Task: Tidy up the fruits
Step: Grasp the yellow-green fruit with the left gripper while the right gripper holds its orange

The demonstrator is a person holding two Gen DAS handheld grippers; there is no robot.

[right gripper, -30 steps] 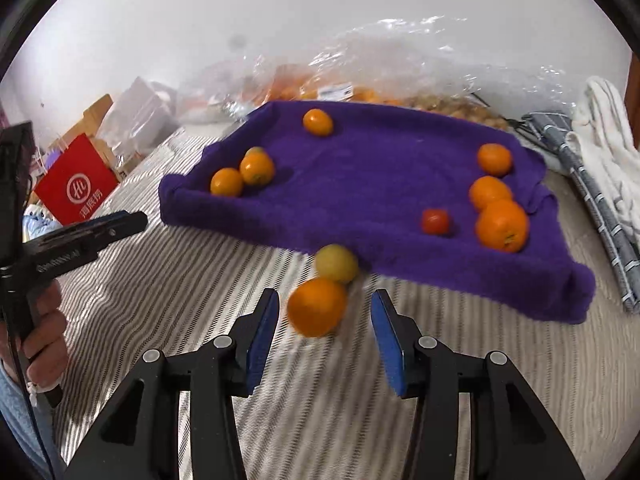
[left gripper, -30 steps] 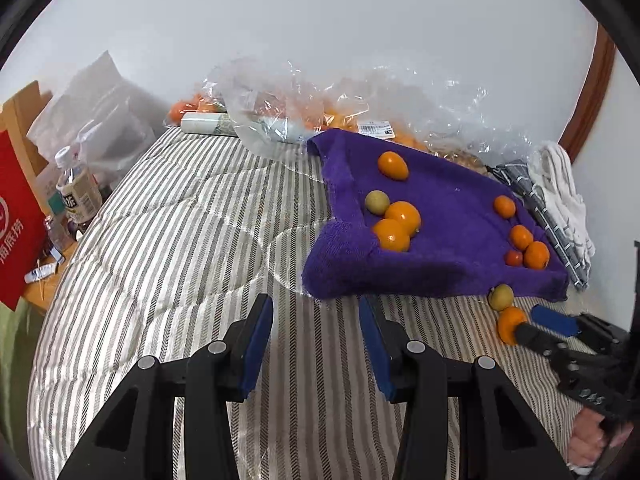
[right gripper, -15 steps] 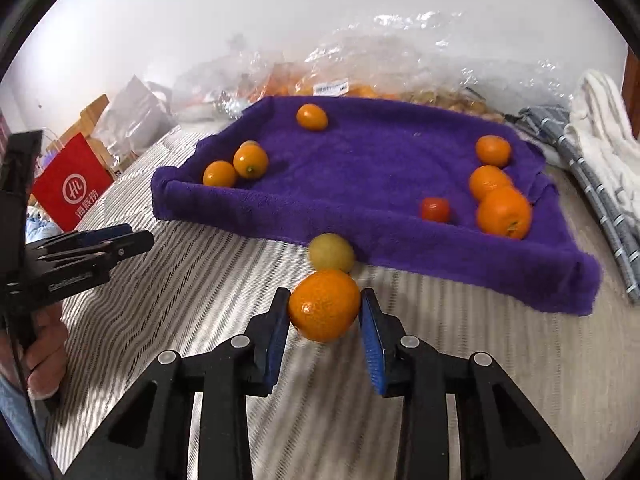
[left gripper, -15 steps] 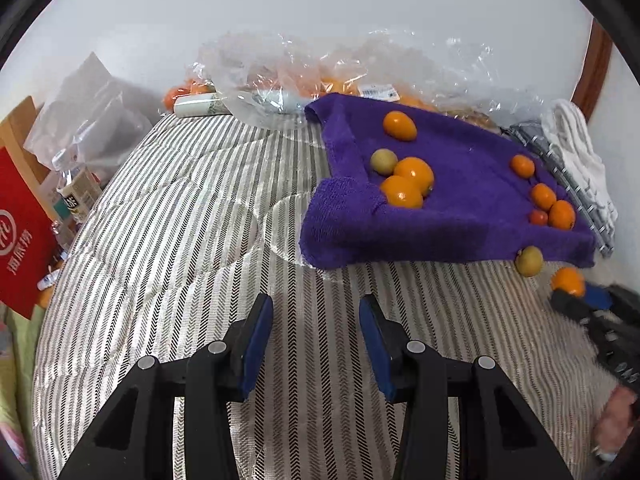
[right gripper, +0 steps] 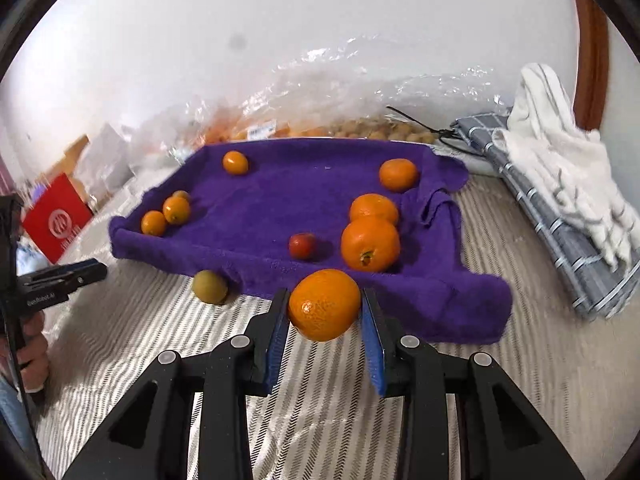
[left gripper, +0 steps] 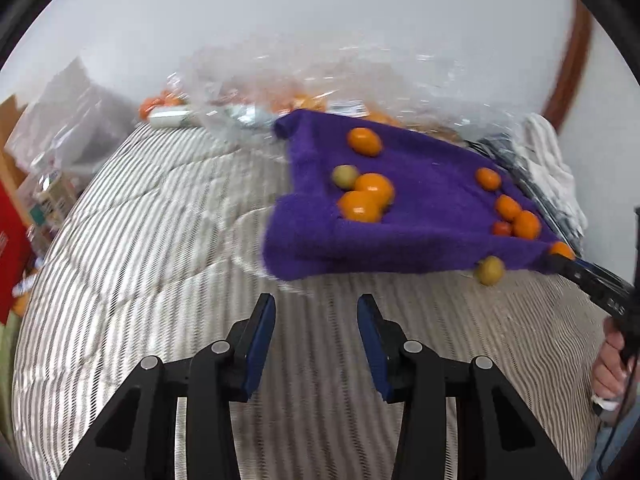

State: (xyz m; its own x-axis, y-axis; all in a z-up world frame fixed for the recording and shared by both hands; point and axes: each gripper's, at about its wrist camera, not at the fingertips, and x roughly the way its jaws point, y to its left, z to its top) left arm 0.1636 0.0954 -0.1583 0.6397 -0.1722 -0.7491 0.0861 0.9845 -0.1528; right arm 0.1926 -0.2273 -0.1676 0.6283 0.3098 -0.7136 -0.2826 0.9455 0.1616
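A purple towel (right gripper: 280, 200) lies on the striped bed and holds several oranges, among them a large one (right gripper: 370, 244), and a small red fruit (right gripper: 302, 246). My right gripper (right gripper: 324, 310) is shut on an orange (right gripper: 324, 304), held above the bed at the towel's near edge. A green-yellow fruit (right gripper: 210, 286) lies on the bed against that edge. My left gripper (left gripper: 316, 320) is open and empty over the bed, short of the towel (left gripper: 420, 200). In the left wrist view the right gripper (left gripper: 560, 258) with its orange (left gripper: 562, 249) shows at the towel's right corner, next to the green fruit (left gripper: 489, 270).
Clear plastic bags of fruit (right gripper: 320, 120) lie behind the towel against the wall. A folded checked cloth and white cloths (right gripper: 560, 168) lie to the right. A red box (right gripper: 56, 216) and clutter stand left of the bed. The striped quilt (left gripper: 140, 240) spreads leftward.
My right gripper closed on the orange that lay on the bed and lifted it toward the towel's near edge. My left gripper stayed open and shifted a little.
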